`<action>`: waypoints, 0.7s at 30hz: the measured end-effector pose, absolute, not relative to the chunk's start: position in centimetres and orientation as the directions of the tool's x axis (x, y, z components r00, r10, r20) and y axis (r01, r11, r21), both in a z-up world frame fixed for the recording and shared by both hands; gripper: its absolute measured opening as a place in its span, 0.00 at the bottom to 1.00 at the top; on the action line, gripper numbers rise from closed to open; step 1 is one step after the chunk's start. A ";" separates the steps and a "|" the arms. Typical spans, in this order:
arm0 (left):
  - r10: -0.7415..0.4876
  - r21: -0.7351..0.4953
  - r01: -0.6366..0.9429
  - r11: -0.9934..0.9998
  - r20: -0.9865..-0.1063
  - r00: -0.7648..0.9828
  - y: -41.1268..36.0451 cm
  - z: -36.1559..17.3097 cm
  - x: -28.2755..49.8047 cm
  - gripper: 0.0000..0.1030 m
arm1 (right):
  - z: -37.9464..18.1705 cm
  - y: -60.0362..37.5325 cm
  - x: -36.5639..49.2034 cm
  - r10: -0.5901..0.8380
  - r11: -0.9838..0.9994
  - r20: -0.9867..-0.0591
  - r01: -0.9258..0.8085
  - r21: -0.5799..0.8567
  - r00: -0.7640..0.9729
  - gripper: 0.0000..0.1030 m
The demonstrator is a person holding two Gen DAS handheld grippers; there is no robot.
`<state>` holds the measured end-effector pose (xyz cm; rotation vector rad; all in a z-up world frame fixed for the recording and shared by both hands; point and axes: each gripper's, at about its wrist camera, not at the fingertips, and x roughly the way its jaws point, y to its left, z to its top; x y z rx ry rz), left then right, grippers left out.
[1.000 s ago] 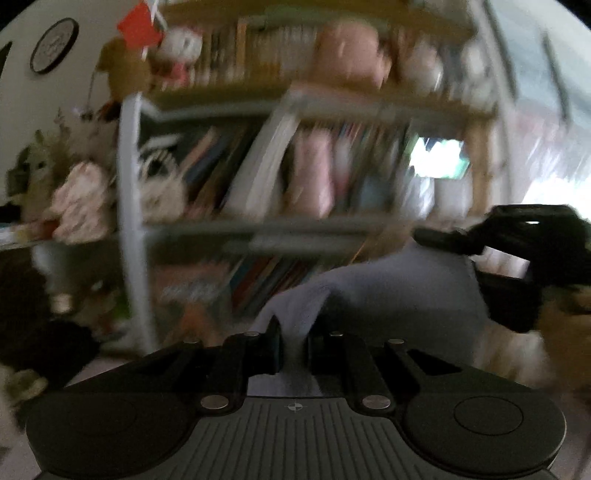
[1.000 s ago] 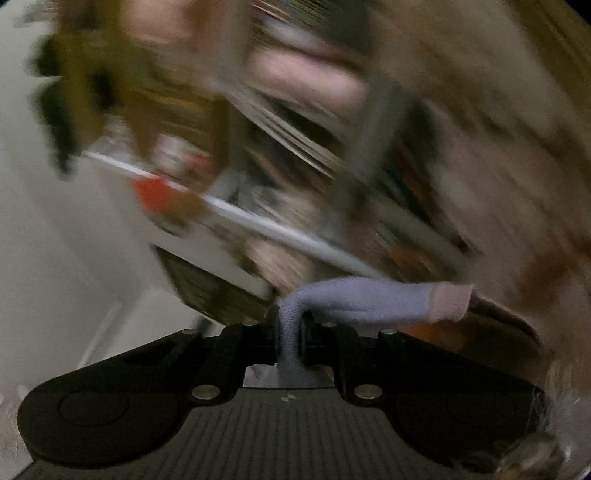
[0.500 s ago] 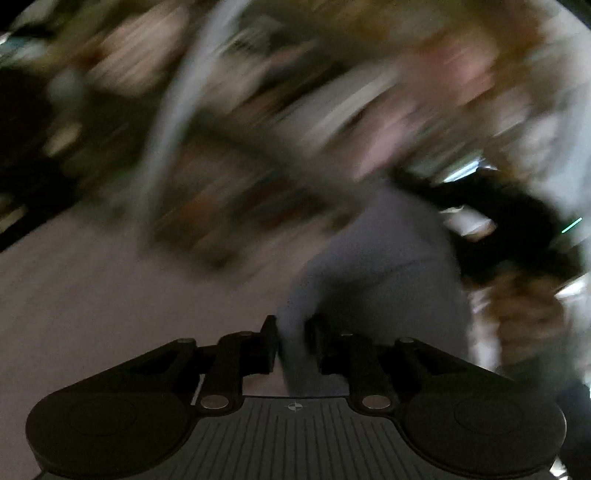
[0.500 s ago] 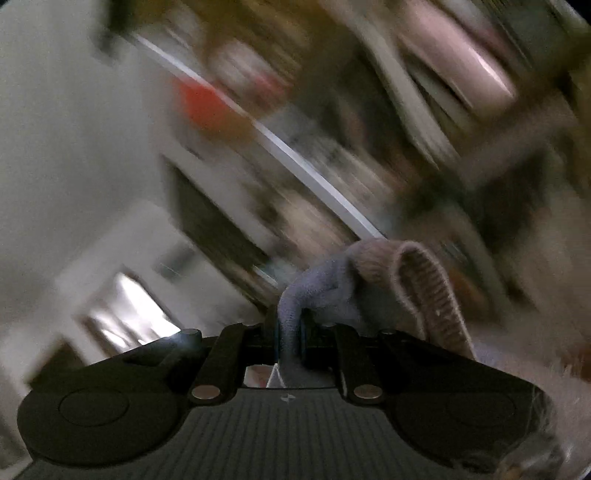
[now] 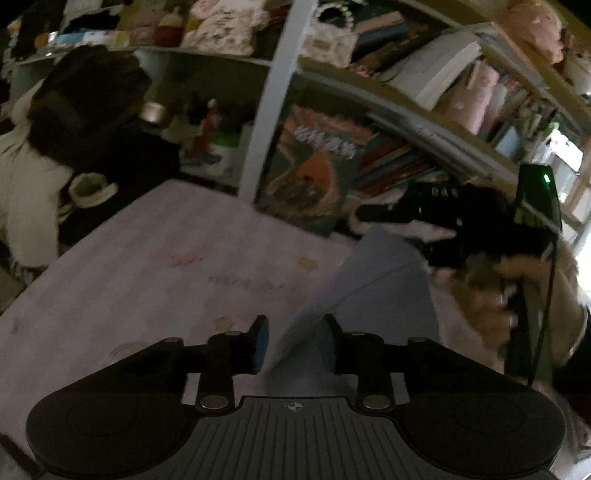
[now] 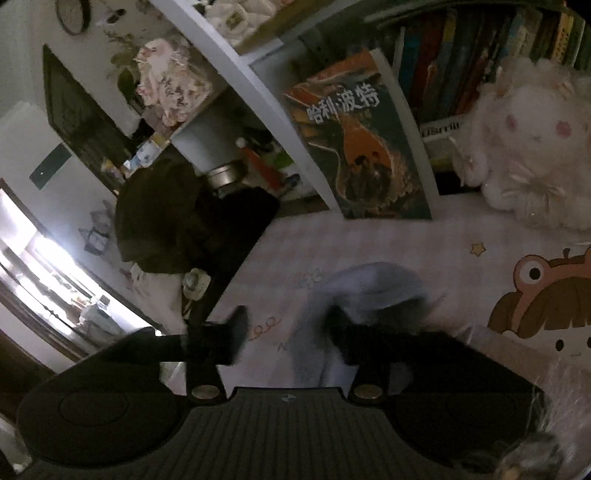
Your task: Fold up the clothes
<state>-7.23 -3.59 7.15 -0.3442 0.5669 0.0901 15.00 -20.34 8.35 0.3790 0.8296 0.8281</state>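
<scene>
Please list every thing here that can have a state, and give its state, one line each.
left gripper: jaws opening, grey garment between them, not pinched
right gripper: jaws opening, garment beside one finger
grey garment: loose, partly raised from the bed sheet
large book: upright, leaning on the shelf

Grippers: we count two, the left gripper (image 5: 295, 345) and the right gripper (image 6: 286, 332), both with jaws opening
Grey garments: we see one, the grey garment (image 5: 373, 284), lying between each pair of jaws
Upright picture books facing us: one, the picture book (image 6: 364, 140)
White plush toys: one, the plush toy (image 6: 528, 147)
Dark heaps at the left: one, the dark pile (image 6: 177, 221)
Wall clocks: we make out one, the wall clock (image 6: 74, 13)
</scene>
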 end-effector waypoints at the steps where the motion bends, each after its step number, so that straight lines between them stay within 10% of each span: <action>1: -0.024 -0.293 -0.161 0.943 -0.539 0.842 -3.9 7.1 -7.0 0.41 | 8.2 -21.0 14.3 0.776 0.631 -0.493 -0.501 0.593 0.394 0.58; 21: -0.351 -0.354 0.133 0.926 -0.677 0.646 -18.2 2.4 0.6 0.57 | 1.1 -41.0 1.0 0.459 0.879 -0.716 -0.384 0.281 0.527 0.65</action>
